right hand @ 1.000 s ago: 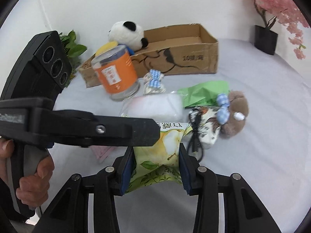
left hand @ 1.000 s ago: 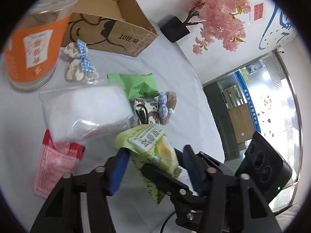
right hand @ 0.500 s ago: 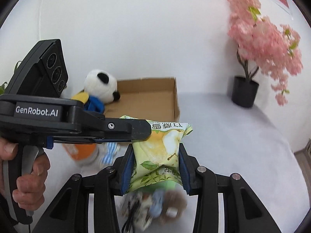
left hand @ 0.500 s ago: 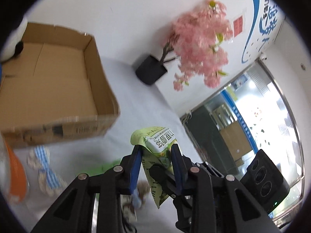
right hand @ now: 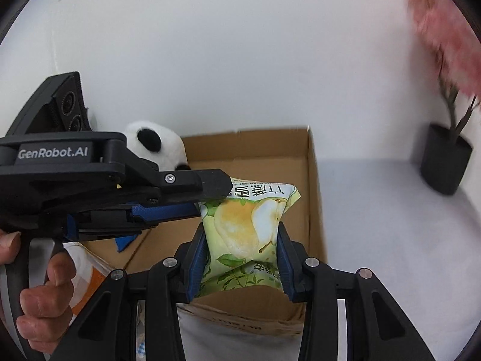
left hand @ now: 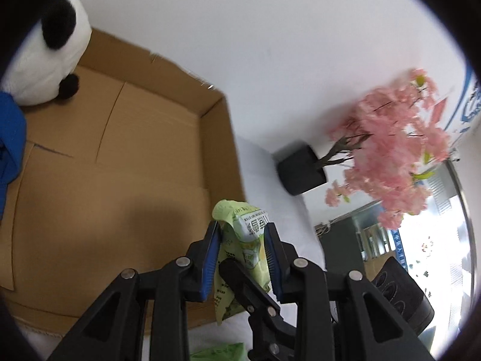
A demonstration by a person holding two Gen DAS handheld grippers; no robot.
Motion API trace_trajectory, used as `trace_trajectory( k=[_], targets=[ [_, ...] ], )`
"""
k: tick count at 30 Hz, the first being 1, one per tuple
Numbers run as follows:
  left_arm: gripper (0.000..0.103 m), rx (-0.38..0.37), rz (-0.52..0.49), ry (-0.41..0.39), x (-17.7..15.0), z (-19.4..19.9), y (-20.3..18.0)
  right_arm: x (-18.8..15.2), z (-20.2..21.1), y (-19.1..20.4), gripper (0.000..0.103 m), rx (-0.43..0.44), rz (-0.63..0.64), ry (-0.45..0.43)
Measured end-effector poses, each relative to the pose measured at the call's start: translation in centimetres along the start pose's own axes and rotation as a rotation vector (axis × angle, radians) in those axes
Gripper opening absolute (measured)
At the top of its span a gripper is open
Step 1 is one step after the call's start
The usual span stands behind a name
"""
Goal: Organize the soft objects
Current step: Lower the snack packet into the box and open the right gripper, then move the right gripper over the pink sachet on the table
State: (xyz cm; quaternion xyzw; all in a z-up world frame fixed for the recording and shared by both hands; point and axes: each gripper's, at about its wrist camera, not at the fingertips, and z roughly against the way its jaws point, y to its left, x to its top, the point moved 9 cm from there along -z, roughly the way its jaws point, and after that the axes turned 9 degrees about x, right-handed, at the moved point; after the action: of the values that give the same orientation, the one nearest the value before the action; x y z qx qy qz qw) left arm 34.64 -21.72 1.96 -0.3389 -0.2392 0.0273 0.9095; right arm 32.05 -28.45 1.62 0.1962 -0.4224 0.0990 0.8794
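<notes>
Both grippers hold one green snack bag printed with a pear [right hand: 245, 228]. My right gripper [right hand: 242, 258] is shut on its lower half. My left gripper [left hand: 240, 255] is shut on its top edge; the bag also shows in the left wrist view [left hand: 243, 240]. The left gripper shows in the right wrist view [right hand: 192, 198], coming in from the left. The bag hangs above the right end of an open cardboard box [left hand: 120, 186], which also shows in the right wrist view [right hand: 314, 210]. A panda plush [left hand: 48, 51] sits at the box's far left end.
A black pot with a pink blossom tree [left hand: 303, 168] stands right of the box on the white table [right hand: 375, 225]. An orange-labelled jar [right hand: 87, 282] and a blue-checked bow [right hand: 139, 343] lie in front of the box. A green packet [left hand: 219, 352] lies below.
Both grippers have lifted the snack bag off the table and carried it forward over the box. The left gripper closed onto the bag's top edge.
</notes>
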Motion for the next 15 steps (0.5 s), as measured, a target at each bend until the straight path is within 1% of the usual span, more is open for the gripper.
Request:
trace_trajectory(
  k=[2,4,5,6,7,8,9,11,12,13,14,15],
  targets=[
    [0.027,0.017,0.007,0.035,-0.3,-0.9,0.2,-0.6,-1.4,-1.3,0.042,-0.025,-0.047,0.043],
    [0.032,0.039,-0.003,0.054,-0.8,-0.9,0.0,-1.3,-2.1,-2.6,0.044,-0.031,-0.117,0.084],
    [0.035,0.043,-0.020,0.056,-1.1,-0.6,-0.4,-1.4,-2.0,-3.1,0.044,-0.038,-0.136,0.083],
    [0.041,0.047,-0.047,0.050,-1.3,-0.1,-0.9,-1.3,-1.7,-3.2,0.050,-0.042,-0.137,0.079],
    [0.047,0.052,-0.081,0.036,-1.6,0.7,-1.6,-1.2,-1.1,-3.2,0.062,-0.064,-0.120,0.075],
    [0.049,0.054,-0.116,0.020,-1.8,1.5,-2.3,-1.0,-0.2,-2.9,0.067,-0.086,-0.098,0.058],
    [0.052,0.052,-0.161,0.002,-2.2,2.7,-3.1,-0.7,1.0,-2.5,0.075,-0.089,-0.080,0.037],
    [0.053,0.050,-0.266,-0.037,-3.5,5.4,-4.5,-1.0,3.2,-1.0,0.080,-0.084,-0.048,0.005],
    [0.054,0.053,-0.329,-0.059,-4.5,7.2,-5.0,-1.1,4.9,-0.1,0.086,-0.084,-0.022,-0.021],
    [0.059,0.059,-0.371,-0.076,-5.4,8.5,-5.1,-1.6,6.6,0.9,0.092,-0.083,-0.004,-0.039],
    [0.063,0.070,-0.409,-0.097,-6.3,10.0,-5.0,-2.1,8.5,2.1,0.094,-0.073,0.023,-0.063],
    [0.072,0.089,-0.439,-0.122,-7.3,11.6,-4.5,-2.5,9.9,3.0,0.097,-0.057,0.039,-0.076]
  ],
)
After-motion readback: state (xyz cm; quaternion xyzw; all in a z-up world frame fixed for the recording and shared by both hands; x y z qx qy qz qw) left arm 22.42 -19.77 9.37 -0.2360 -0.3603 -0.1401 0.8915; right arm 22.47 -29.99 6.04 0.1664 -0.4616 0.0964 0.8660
